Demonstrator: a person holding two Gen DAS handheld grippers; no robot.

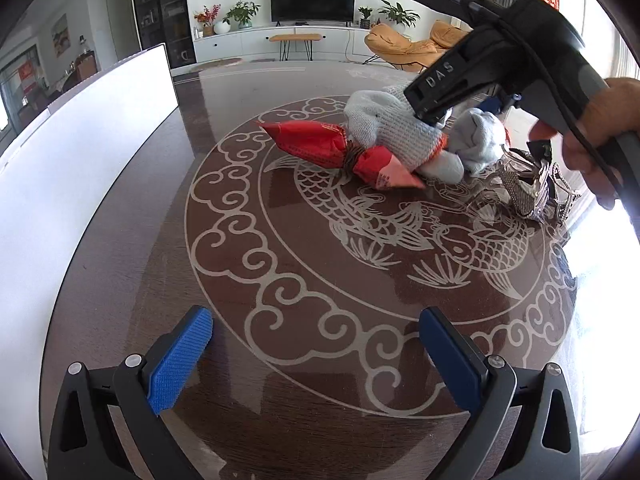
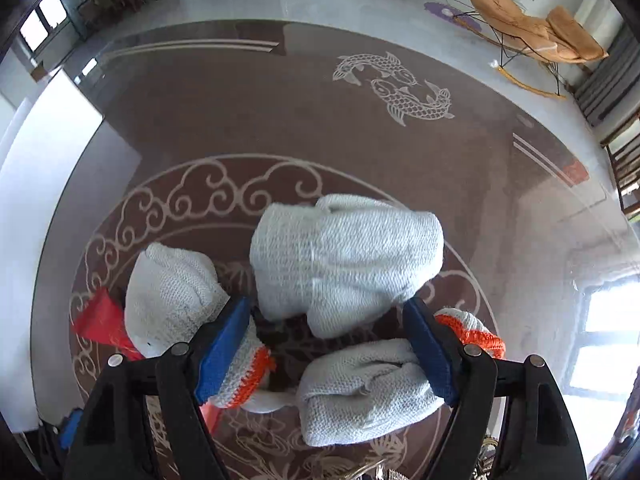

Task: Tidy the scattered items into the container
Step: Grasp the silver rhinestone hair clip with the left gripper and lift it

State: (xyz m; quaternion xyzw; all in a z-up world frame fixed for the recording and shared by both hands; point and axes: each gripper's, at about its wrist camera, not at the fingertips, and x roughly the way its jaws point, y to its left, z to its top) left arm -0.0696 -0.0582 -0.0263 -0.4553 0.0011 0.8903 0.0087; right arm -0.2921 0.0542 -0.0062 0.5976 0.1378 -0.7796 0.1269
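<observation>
Left wrist view. Left claw (image 1: 316, 354): released, nothing between its blue pads, poised low over the tabletop (image 1: 168, 240), a dark glossy surface with a pale cloud-and-carp inlay. White container (image 1: 80, 168): stands at the left edge of the tabletop, well apart from the scattered items, only its side wall visible. Red wrapped packet (image 1: 320, 146): lies near the tabletop's middle, touching the knitted gloves (image 1: 380, 124), which are heaped beside and partly over it. Metallic mesh item (image 1: 528, 188): rests just right of the gloves; its nature is unclear. Right claw (image 1: 436, 118): carried by a hand (image 1: 596, 140), angled down onto the glove heap, presumably to collect a glove first.

Right wrist view. Right claw (image 2: 324, 344): spread wide with the pads clear of any fabric, pointing steeply down. The knitted gloves (image 2: 344, 264), off-white with orange cuffs, lie bunched in three lumps, one lump partly between the pads. The red wrapped packet (image 2: 100, 316) shows at the left under a glove. Judged stage: approach to a grasp, nothing lifted yet; the loose knit may slip or snag.
</observation>
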